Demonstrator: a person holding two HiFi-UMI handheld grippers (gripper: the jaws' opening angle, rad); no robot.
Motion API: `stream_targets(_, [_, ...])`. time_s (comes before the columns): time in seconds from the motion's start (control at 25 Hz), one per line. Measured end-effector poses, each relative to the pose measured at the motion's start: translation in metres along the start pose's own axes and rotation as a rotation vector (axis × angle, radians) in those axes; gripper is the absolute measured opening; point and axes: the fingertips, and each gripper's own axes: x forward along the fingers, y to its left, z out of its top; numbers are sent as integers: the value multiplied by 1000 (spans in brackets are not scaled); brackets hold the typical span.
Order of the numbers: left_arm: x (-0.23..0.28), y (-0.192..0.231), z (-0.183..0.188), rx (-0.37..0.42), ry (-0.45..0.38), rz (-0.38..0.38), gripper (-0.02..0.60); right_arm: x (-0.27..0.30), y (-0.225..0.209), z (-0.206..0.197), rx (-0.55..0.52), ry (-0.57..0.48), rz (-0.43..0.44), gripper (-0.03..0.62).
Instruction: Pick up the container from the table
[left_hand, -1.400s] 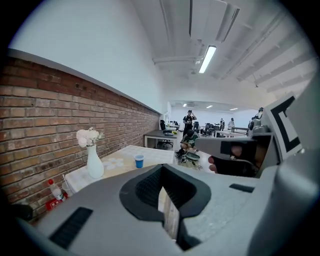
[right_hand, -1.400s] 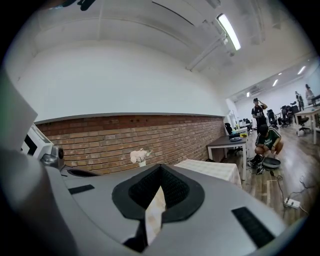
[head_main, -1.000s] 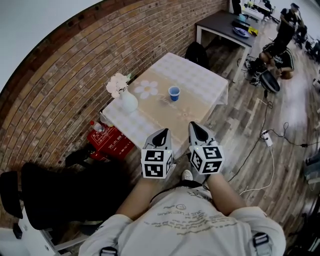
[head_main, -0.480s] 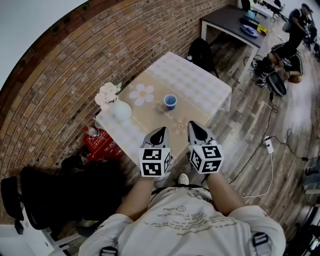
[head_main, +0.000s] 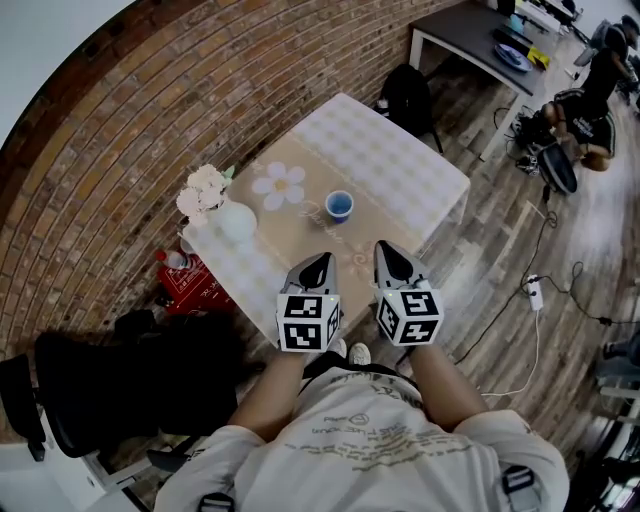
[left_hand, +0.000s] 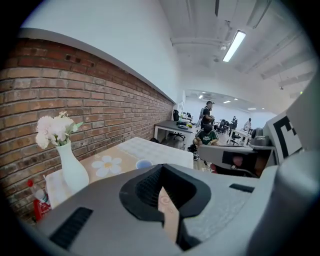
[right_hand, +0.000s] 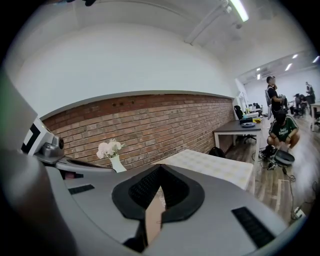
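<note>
Container (head_main: 339, 206) on table (head_main: 410, 165), untouched

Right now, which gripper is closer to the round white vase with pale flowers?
Left. The left gripper hovers right of the white vase, nearer the person; the right gripper is farther right again.
</note>
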Motion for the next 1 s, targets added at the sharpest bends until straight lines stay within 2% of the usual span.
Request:
stream_targets(0.4, [26,43,5,-15,28,-22,3,52,9,-14,-27,44,-14,2])
stream_targets(0.68, [42,58,-7,-43,62,-47,3,75,6,-35,-50,68,-21,7])
stream_targets(0.8, [50,63,-14,-59,78,-54,3,86,6,-47,-67,99,-13,74])
stream_targets(1.0, [61,67,-20,-78,96,-65,3,104,0,-67,-89,157,-22,142])
